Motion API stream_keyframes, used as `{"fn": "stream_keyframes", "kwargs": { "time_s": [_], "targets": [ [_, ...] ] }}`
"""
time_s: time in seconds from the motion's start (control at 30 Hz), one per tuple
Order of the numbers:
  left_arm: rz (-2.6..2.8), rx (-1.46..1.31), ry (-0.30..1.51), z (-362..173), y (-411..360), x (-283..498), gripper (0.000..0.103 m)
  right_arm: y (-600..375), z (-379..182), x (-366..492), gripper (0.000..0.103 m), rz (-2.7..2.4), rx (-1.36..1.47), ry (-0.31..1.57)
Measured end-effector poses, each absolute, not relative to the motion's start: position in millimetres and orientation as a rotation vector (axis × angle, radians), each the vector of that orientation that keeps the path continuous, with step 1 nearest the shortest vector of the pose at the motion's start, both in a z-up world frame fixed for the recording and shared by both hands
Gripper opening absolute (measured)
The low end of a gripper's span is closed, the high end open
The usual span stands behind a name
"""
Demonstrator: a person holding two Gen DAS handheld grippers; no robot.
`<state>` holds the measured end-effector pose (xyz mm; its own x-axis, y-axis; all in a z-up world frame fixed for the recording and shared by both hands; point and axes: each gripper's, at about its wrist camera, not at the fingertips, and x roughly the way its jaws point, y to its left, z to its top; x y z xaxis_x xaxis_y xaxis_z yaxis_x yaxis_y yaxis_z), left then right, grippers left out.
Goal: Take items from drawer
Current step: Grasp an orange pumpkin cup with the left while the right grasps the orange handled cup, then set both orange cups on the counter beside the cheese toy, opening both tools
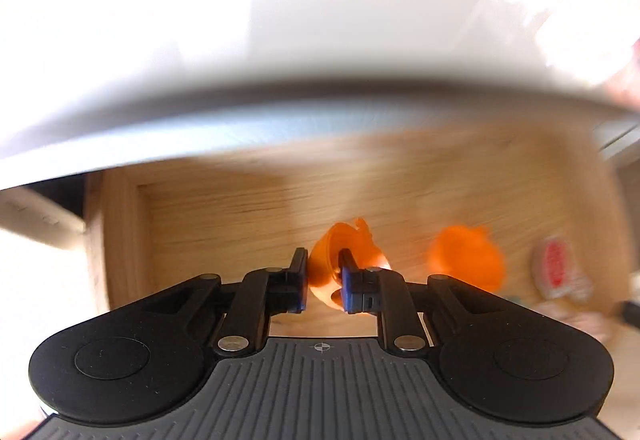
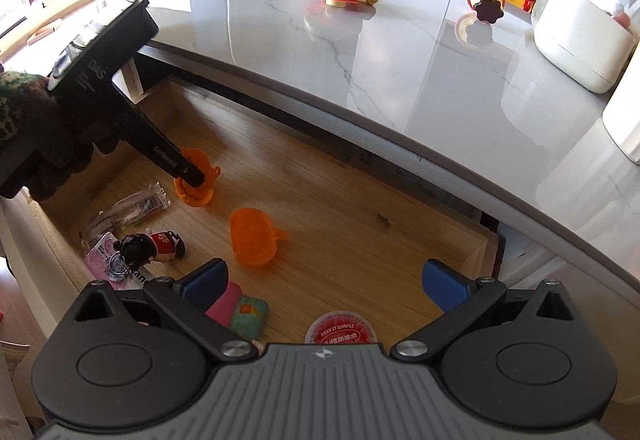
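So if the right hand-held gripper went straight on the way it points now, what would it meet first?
Probably the bare wooden floor of the drawer: the right hand-held gripper is open and angled down into it. The loose orange cup lies left of that line and the round red-labelled lid nearer, though depth is hard to judge.

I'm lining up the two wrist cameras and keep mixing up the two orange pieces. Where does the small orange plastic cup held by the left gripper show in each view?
Left wrist view: the small orange plastic cup sits at centre, pinched between the left gripper's blue pads.
Right wrist view: same cup at middle left, on the drawer floor under the black finger tips.
Shared landmark: the second orange cup, lying loose to its right.
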<state>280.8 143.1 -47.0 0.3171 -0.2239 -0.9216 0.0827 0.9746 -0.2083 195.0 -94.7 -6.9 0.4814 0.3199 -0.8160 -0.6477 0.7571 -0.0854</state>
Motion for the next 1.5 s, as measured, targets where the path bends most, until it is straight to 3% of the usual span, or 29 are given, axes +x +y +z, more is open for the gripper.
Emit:
{"fn": "stream_keyframes", "kwargs": {
  "time_s": [0.17,0.33,0.43,0.83,0.9,0.97,1.13,1.37,1.5],
  "targets": [
    [-0.319,-0.076,1.191,-5,136,242,0.018,-82,-5,198,0.103,0.682,-0.463,0.883],
    [-0.37,0.022,1.208,-2,113,212,0.018,-48,-23,205,0.102,0.777,-0.552,0.951],
    [-0.369,0.049,1.207,-9,122,200,0.018,-29,-39,216,0.09,0.806,-0.603,1.057],
    [-0.374,-0.081,1.167,-14,135,198,0.018,25,-94,248,0.081,0.773,-0.738,1.138],
    [-0.38,-0.09,1.181,-15,138,196,0.018,27,-102,250,0.063,0.773,-0.736,1.18],
    [-0.4,-0.099,1.193,-22,135,197,0.018,26,-97,249,0.052,0.8,-0.719,1.206],
    [-0.529,-0.185,1.123,-7,127,201,0.018,3,-50,221,0.052,0.837,-0.721,1.13],
    [-0.44,-0.255,0.726,74,127,245,0.018,-77,43,188,0.052,0.804,-0.42,0.863],
    [-0.274,-0.243,0.656,82,117,300,0.018,-100,56,203,0.052,0.662,-0.313,0.779]
  ]
}}
